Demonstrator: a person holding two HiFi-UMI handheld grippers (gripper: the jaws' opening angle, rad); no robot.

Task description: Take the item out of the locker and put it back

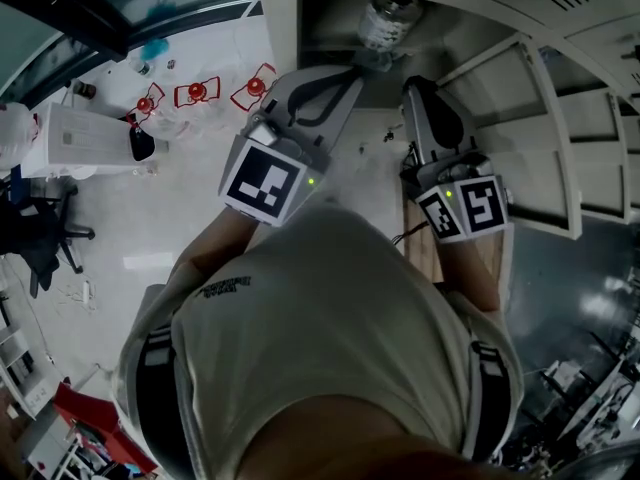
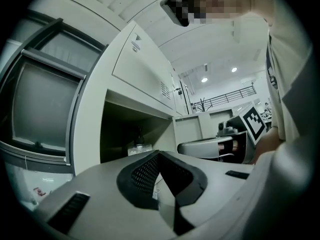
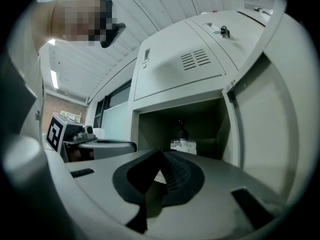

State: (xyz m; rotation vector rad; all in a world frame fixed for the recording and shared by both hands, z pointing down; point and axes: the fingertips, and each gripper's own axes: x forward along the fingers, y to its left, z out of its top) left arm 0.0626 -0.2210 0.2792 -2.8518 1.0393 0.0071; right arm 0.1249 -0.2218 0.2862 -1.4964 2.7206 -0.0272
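Note:
A clear bottle with a dark cap (image 1: 385,18) stands upright inside the open locker compartment (image 1: 322,28). It also shows as the bottle (image 2: 139,145) in the left gripper view and the bottle (image 3: 182,141) in the right gripper view, deep on the shelf. My left gripper (image 1: 352,66) is held in front of the opening, its jaws shut with nothing between them. My right gripper (image 1: 418,86) hovers beside it on the right, also shut and empty. Both grippers stay outside the compartment, apart from the bottle.
The locker's door (image 1: 560,138) hangs open on the right. A closed locker door with vent slots (image 3: 185,66) sits above the compartment. On the floor at left lie red-framed objects (image 1: 197,92), a white box (image 1: 80,138) and an office chair (image 1: 40,238).

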